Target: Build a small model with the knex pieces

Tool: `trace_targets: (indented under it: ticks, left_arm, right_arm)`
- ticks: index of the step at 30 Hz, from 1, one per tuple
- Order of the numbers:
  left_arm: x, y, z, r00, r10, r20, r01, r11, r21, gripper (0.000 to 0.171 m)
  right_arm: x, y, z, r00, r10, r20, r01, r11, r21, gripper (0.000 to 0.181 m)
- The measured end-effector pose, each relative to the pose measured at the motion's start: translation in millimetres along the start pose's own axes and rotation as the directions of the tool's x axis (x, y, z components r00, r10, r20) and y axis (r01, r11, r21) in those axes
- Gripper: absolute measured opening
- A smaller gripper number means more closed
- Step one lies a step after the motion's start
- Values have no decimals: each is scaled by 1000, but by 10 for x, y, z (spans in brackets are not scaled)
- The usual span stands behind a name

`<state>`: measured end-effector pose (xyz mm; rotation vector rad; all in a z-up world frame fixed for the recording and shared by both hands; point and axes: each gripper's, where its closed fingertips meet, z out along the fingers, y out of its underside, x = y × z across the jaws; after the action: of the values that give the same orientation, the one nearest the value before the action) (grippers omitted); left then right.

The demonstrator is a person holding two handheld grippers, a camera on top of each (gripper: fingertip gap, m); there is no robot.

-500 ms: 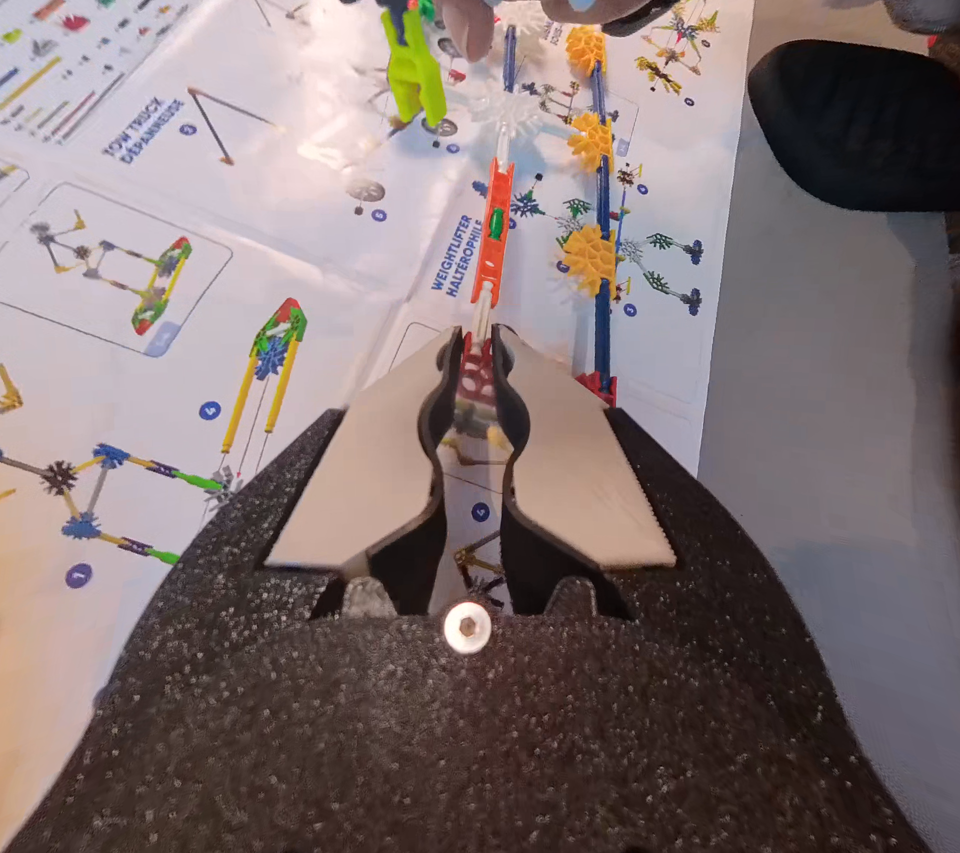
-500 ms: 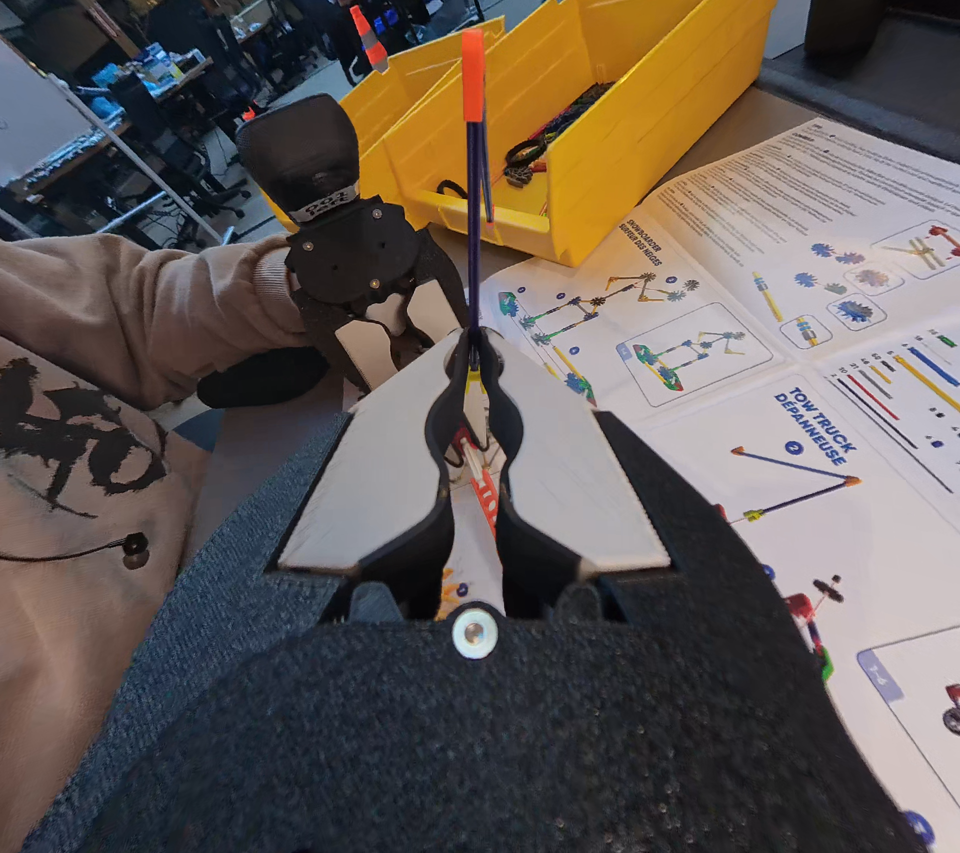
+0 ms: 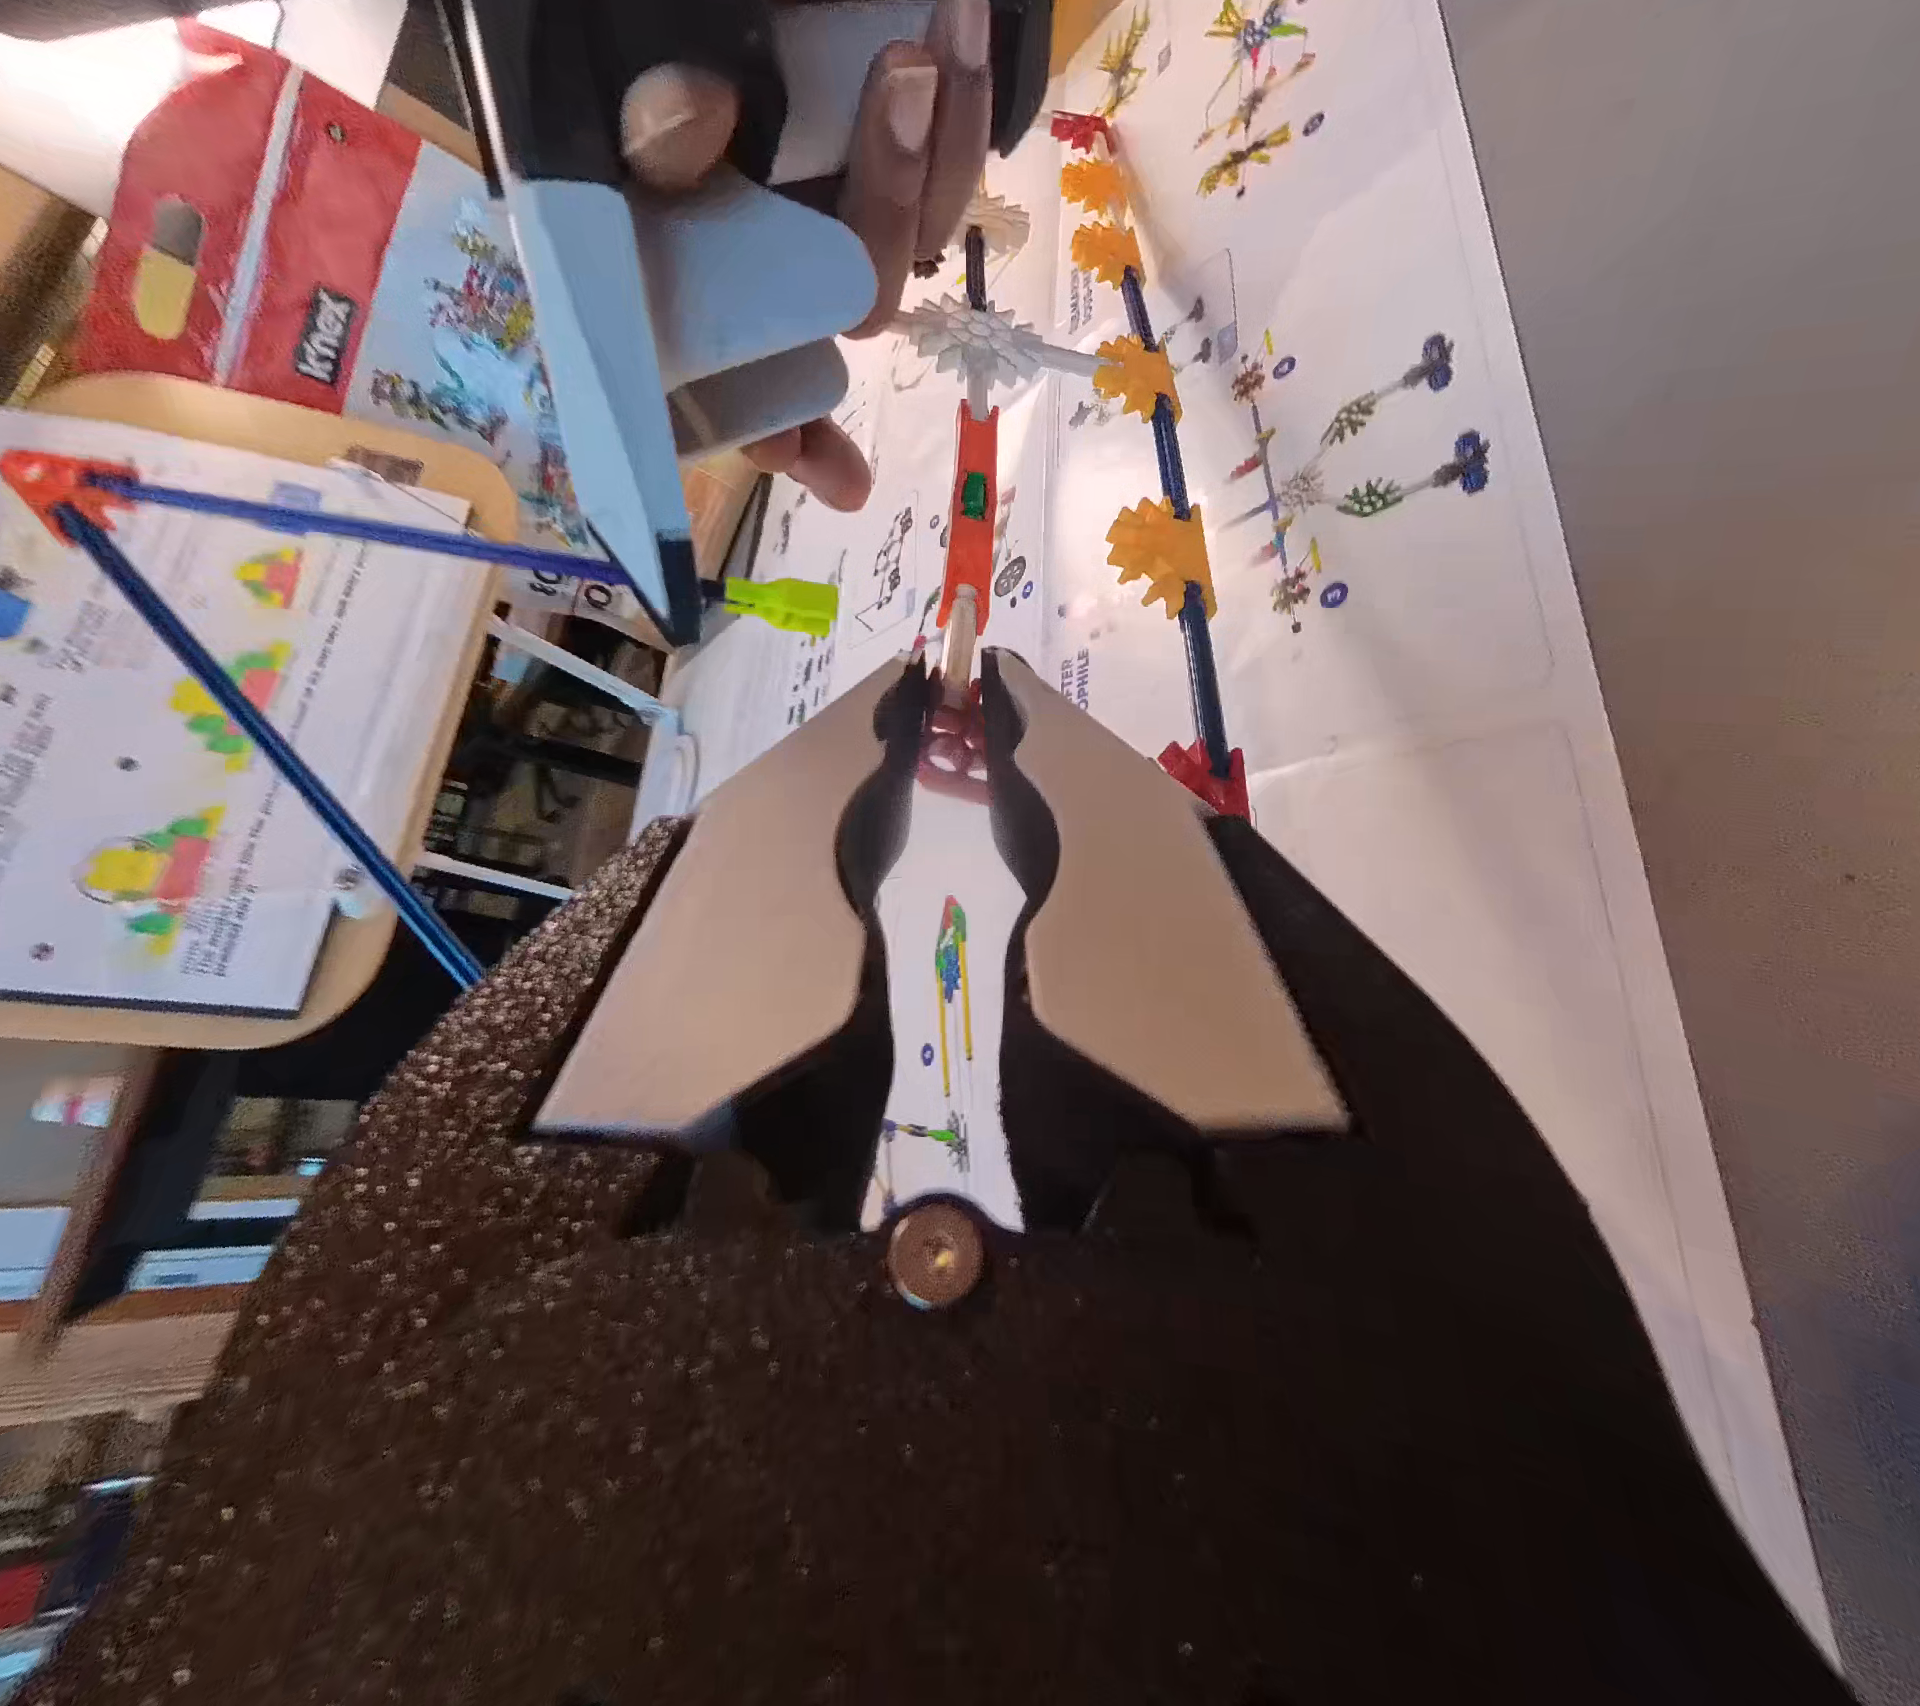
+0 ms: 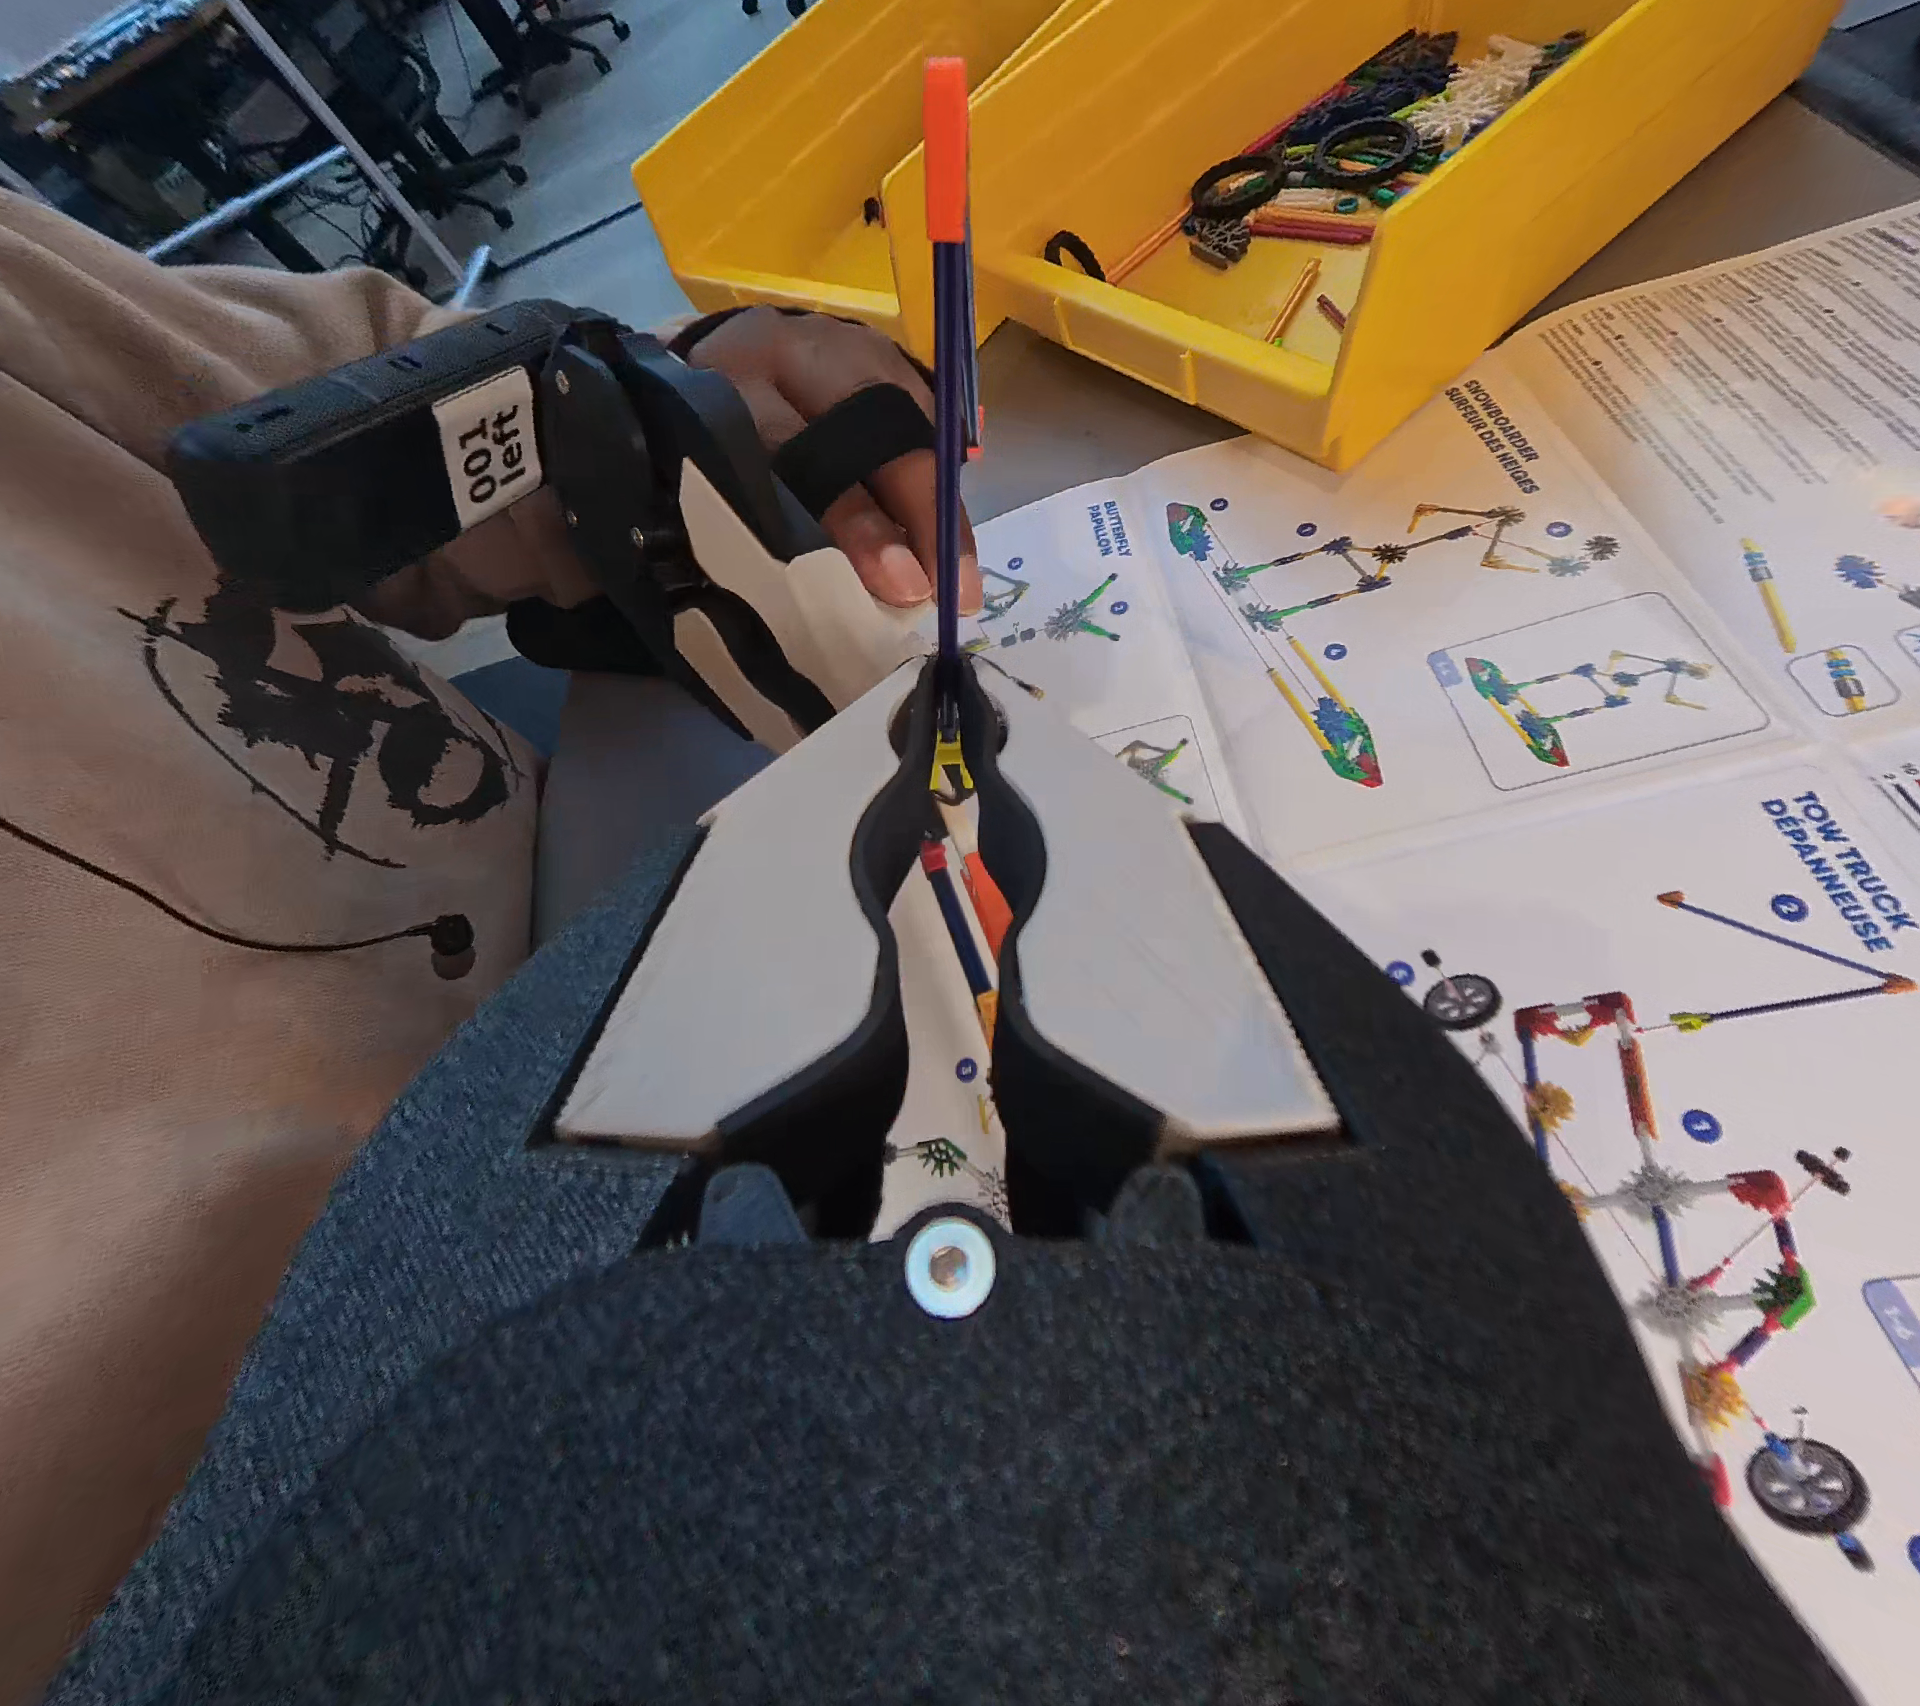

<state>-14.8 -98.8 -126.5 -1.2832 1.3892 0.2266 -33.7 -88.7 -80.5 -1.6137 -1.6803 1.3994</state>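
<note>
In the left wrist view my left gripper (image 3: 951,669) is shut on a dark red connector (image 3: 951,750). A white rod joins it to an orange connector (image 3: 971,503) and a white snowflake connector (image 3: 971,342). A blue rod with yellow gears (image 3: 1153,451) runs alongside, over the instruction sheet (image 3: 1403,617). My right gripper (image 4: 948,680) is shut on the lime-green connector end (image 4: 948,763) of a V of two blue rods (image 4: 945,451) topped by an orange connector (image 4: 943,150). In the left wrist view that lime connector (image 3: 784,607) points at the orange connector, close beside it.
Two yellow bins (image 4: 1351,368) stand at the back; the nearer holds loose rods, rings and connectors. A red toy box (image 3: 260,222) and a booklet on a wooden stand (image 3: 208,721) are to the left. A person's beige sleeve (image 4: 208,721) is close by. One gripper's finger ends stand about 5 cm off the other's.
The left wrist view has rolled sideways. The right gripper has swung the blue-rod V so its lime connector lies level, closer to the orange connector. Both stay shut.
</note>
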Motion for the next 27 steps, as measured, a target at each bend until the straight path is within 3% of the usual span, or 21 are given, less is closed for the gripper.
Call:
trace_targets:
  ticks: [4, 9, 18, 20, 23, 27]
  left_arm:
    - [193, 36, -11, 981, 192, 22, -192, 981, -16, 8]
    - [337, -8, -45, 967, 254, 10, -254, 967, 6, 7]
    - [458, -97, -119, 951, 310, 12, -310, 951, 16, 7]
    - [456, -118, -144, 970, 245, 2, -245, 969, 21, 6]
    - [438, -112, -199, 999, 9, -47, -9, 1000, 4, 14]
    - [577, -29, -215, 915, -362, -176, 349, 932, -102, 22]
  right_arm:
    - [-68, 182, 116, 993, -62, -97, 60, 998, -23, 1]
    - [-119, 382, 204, 976, -120, -183, 120, 993, -12, 2]
    - [-234, 533, 171, 985, -99, -139, 102, 995, 16, 2]
    - [-259, 543, 165, 984, -118, -135, 121, 993, 12, 2]
    - [-290, 558, 151, 983, -126, -130, 129, 992, 13, 2]
    - [-323, 575, 137, 983, -136, -124, 139, 990, 18, 1]
